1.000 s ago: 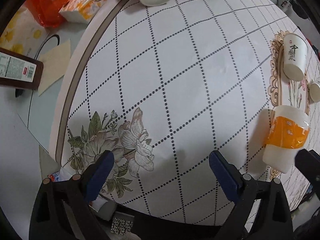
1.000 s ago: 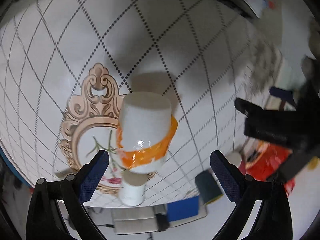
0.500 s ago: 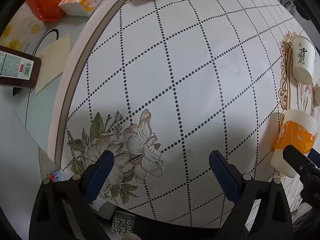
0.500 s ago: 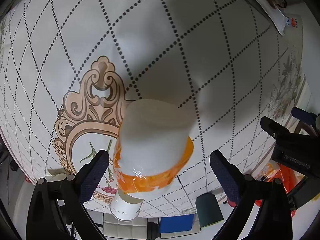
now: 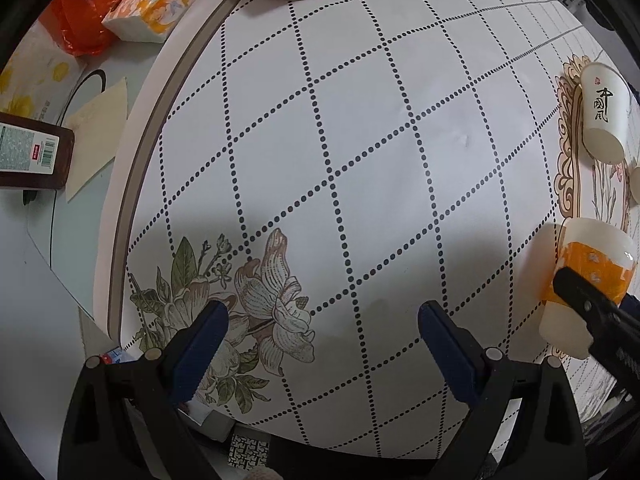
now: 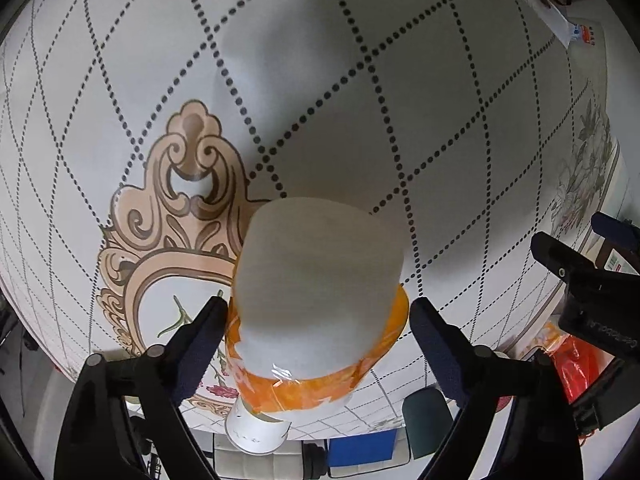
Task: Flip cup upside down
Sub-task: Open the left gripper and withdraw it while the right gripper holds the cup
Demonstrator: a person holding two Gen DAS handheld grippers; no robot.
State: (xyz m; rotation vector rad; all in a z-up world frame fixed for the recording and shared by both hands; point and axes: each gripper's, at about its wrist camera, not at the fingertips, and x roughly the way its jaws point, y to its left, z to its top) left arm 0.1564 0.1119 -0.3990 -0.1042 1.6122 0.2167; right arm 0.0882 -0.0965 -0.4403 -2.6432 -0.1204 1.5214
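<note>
Both fingers of the right gripper (image 6: 316,320) have advanced to bracket the cup (image 6: 316,304). Jaws remain spread wide; contact cannot be confirmed. Left gripper (image 5: 322,336) is spread, empty.

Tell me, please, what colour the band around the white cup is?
Orange, wrapped around the white cup; clearest in the right wrist view.

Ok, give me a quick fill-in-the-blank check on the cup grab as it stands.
1. The white cup wears a band of ____ tape.
2. It sits between the fingers of the ____ gripper.
3. The left gripper is open and holds ____.
4. The tablecloth shows a grid of ____ lines.

Missing: orange; right; nothing; dotted
</note>
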